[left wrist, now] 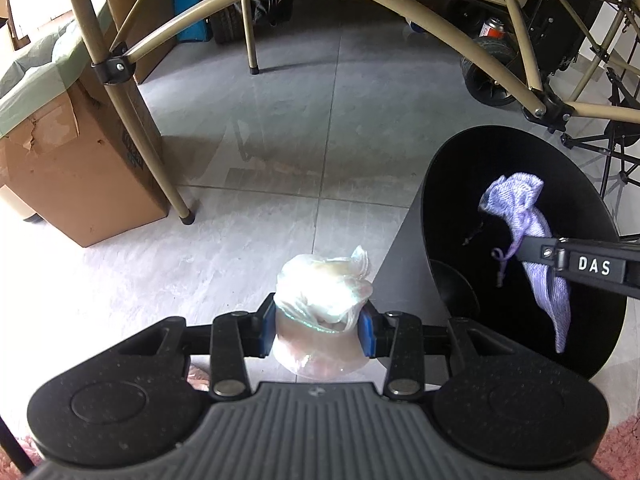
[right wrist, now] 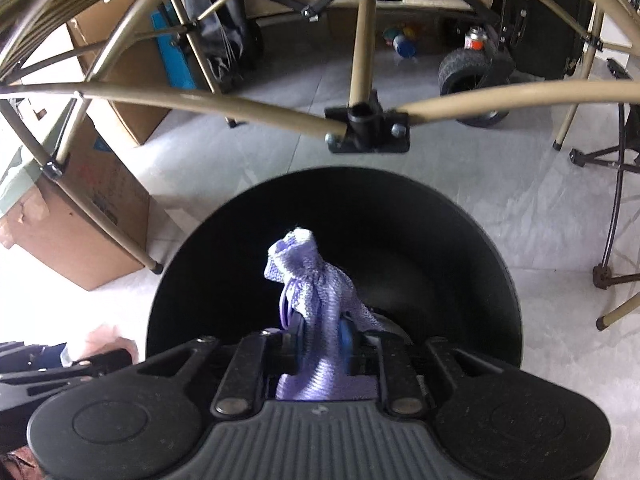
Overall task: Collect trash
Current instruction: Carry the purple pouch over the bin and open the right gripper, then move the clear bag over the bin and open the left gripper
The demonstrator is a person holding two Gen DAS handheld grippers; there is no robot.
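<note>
My left gripper [left wrist: 318, 330] is shut on a crumpled clear plastic bag [left wrist: 324, 292], held above the tiled floor just left of a black round bin [left wrist: 452, 184]. My right gripper [right wrist: 322, 340] is shut on a purple mesh drawstring pouch [right wrist: 310, 276] and holds it over the open mouth of the black bin [right wrist: 460, 240]. In the left wrist view the pouch [left wrist: 516, 196] hangs from the right gripper's fingers [left wrist: 536, 252] over the bin. The left gripper with its pale bag shows at the lower left edge of the right wrist view [right wrist: 100, 344].
Tan folding-table legs [left wrist: 160, 168] and struts [right wrist: 360, 60] arch over the area. Cardboard boxes [left wrist: 80, 172] stand at left. A black wheeled cart [left wrist: 488, 76] and cans [right wrist: 404, 46] sit at the back. Black chair legs [right wrist: 612, 208] are at right. A pink rug edge [left wrist: 624, 452] lies near me.
</note>
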